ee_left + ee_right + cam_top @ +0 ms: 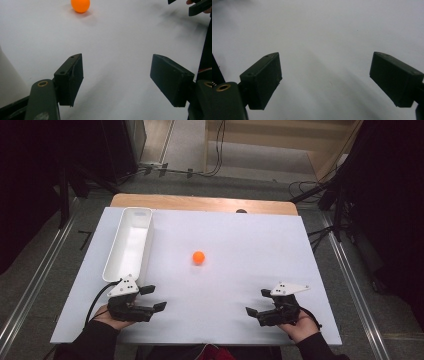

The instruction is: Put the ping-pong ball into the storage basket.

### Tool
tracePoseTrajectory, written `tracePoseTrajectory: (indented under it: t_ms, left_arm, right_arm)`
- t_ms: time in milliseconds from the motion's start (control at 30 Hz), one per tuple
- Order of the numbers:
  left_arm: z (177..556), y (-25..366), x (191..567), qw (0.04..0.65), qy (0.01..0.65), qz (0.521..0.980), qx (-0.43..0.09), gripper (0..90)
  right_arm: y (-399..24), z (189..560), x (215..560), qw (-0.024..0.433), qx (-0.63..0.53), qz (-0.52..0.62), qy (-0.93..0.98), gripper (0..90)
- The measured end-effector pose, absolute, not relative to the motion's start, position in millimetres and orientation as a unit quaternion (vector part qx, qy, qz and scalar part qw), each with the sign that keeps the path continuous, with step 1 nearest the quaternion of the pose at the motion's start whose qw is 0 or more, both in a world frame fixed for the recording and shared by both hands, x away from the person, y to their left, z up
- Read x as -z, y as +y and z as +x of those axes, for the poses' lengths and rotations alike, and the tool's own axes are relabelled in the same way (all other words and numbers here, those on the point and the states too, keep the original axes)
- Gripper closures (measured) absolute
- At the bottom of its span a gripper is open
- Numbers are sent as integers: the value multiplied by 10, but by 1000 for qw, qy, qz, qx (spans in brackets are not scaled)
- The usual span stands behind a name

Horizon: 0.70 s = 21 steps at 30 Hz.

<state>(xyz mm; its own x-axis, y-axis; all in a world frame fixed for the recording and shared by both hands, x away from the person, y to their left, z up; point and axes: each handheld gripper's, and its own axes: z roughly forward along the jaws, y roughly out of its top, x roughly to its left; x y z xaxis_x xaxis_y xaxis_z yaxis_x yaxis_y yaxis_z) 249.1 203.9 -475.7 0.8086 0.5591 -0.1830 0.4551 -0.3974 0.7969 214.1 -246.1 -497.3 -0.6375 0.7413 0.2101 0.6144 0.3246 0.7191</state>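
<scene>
- The room around the white table (210, 320) was dark, with a grey floor, metal rails at both sides and black cables beyond the far edge.
- The table had a smooth white top over a wooden board; I judged it slippery, so a round thing could roll away easily.
- A long white tray (145, 251) stood left of the orange ball (198, 257), well apart from it, and it looked empty.
- The left gripper (154, 298) rested nearer to the person than the ball, its jaws apart with nothing between them.
- The right gripper (259, 302) lay right of the ball and nearer, jaws also apart and empty.
- The ball sat alone near the middle; it looked light, hard and smooth, probably easy to squeeze out. I would take it across its widest part.
</scene>
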Motion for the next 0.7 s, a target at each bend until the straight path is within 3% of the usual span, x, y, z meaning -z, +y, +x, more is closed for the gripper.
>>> tracePoseTrajectory:
  t_ms: [700]
  left_arm:
    - [2483,2021,4767,456,304,835,-48,205]
  right_arm:
    - [-2465,2167,4972,76,-406,416,810,93]
